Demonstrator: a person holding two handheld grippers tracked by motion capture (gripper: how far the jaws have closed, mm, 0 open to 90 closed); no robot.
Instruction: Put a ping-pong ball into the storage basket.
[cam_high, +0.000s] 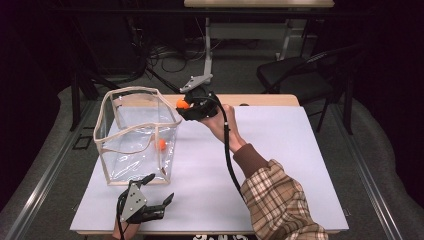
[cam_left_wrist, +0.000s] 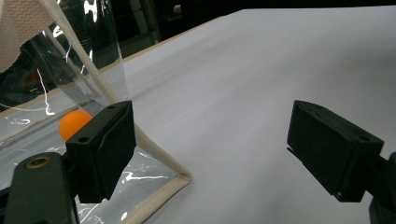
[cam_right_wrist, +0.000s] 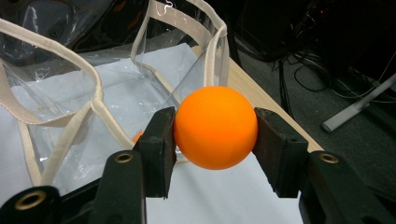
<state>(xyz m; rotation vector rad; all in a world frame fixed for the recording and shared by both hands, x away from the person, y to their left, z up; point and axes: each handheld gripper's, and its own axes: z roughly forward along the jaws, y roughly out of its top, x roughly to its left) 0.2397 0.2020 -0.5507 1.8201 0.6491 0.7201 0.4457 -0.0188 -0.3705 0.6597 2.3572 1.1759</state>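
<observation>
At the near edge of the worktop, the left gripper is held low with its jaws wide and nothing between them, just beside the near corner of the clear bag. 1 orange ball is seen lying inside that bag on its floor. Farther off, the right gripper is raised beside the bag's far right corner, its jaws closed on a 2nd orange ball. The bag's open mouth lies to the left of the held ball and lower. The right forearm is extended forward, with the hand tilted toward the bag.

Black jaws with brass screws, grey three-cornered plate, black cable, plaid sleeve
</observation>
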